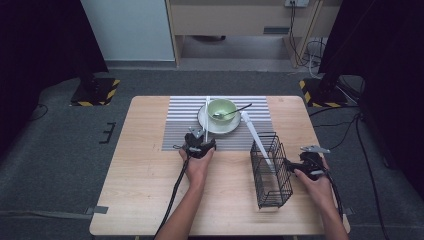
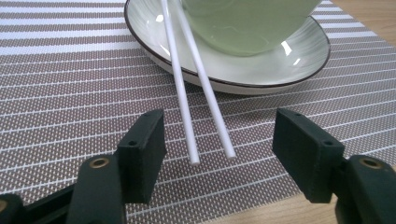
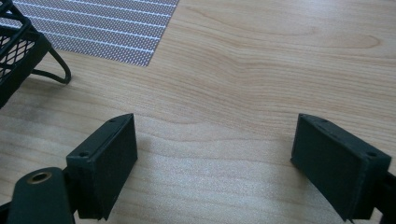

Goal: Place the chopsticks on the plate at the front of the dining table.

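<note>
Two white chopsticks (image 2: pixel 198 88) lie side by side, their far parts resting on the rim of the plate (image 2: pixel 154 51) and their near tips on the striped mat (image 2: pixel 60 84). The near tips sit between the fingers (image 2: pixel 144 149) of the left gripper (image 2: pixel 219 149), closer to the finger at the left of the left gripper view; neither finger touches them. These fingers are spread wide apart, low over the mat. On the plate stands a pale green bowl (image 2: pixel 247 23); in the high view a spoon (image 1: pixel 232 112) leans in the bowl with its handle pointing away from the chopsticks. The plate rests on the mat, which lies on the far half of the wooden worktop (image 1: pixel 145 175). Beside the plate, on the side away from the chopsticks, a black wire basket (image 1: pixel 271 170) stands at the mat's near corner, with a long white utensil (image 1: pixel 255 135) leaning out of it toward the plate. Just beyond the basket from the plate, the right gripper (image 3: pixel 215 158) is held over bare worktop, its fingers (image 3: pixel 109 158) spread wide with nothing between them; the basket's corner shows at the left edge of the right gripper view.
</note>
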The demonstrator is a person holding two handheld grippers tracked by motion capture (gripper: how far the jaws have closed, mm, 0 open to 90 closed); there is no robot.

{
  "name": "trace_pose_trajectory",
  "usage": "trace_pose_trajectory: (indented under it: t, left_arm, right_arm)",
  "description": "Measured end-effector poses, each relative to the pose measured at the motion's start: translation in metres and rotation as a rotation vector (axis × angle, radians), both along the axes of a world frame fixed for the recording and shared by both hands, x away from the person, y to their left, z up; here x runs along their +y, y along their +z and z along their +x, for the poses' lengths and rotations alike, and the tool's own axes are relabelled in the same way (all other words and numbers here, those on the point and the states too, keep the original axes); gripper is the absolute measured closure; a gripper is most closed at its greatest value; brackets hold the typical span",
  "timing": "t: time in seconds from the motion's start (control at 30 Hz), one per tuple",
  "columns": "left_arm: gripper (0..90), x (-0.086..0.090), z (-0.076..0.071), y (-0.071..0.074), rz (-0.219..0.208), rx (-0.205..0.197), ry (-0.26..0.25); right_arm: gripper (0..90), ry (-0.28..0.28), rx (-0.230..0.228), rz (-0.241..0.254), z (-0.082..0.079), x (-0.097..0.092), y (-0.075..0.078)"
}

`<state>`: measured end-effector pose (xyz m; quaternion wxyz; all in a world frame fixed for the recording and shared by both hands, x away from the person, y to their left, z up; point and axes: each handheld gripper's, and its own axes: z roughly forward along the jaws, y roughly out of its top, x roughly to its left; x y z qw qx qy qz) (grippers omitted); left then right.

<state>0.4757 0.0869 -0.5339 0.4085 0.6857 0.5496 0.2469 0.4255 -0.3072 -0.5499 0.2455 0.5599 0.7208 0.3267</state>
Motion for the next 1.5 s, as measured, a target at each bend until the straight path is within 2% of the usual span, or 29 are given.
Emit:
trace_pose_trajectory:
  t: [0.07, 0.17, 0.6, 0.87, 1.5]
  left_arm:
    - [38.8, 0.0001, 0.0009, -0.0019, 0.01, 0.006, 0.0]
    - [40.4, 0.0007, 0.002, -0.0036, 0.001, 0.013, 0.007]
    - [56.2, 0.0007, 0.001, -0.0043, 0.011, 0.01, 0.015]
    - [62.1, 0.0, 0.0005, -0.0034, 0.016, 0.003, 0.016]
    - [69.7, -0.0034, 0.0007, -0.0021, 0.027, -0.001, 0.0]
  right_arm:
    - [14.2, 0.0, 0.0, 0.0, 0.0, -0.0001, 0.0]
    - [14.2, 0.001, 0.0, 0.0, 0.0, -0.0002, 0.0]
    - [14.2, 0.001, 0.0, 0.0, -0.0002, -0.0004, 0.0]
    - [14.2, 0.001, 0.0, 0.0, -0.0002, -0.0004, 0.0]
    - [14.2, 0.001, 0.0, 0.001, -0.0003, -0.0004, 0.0]
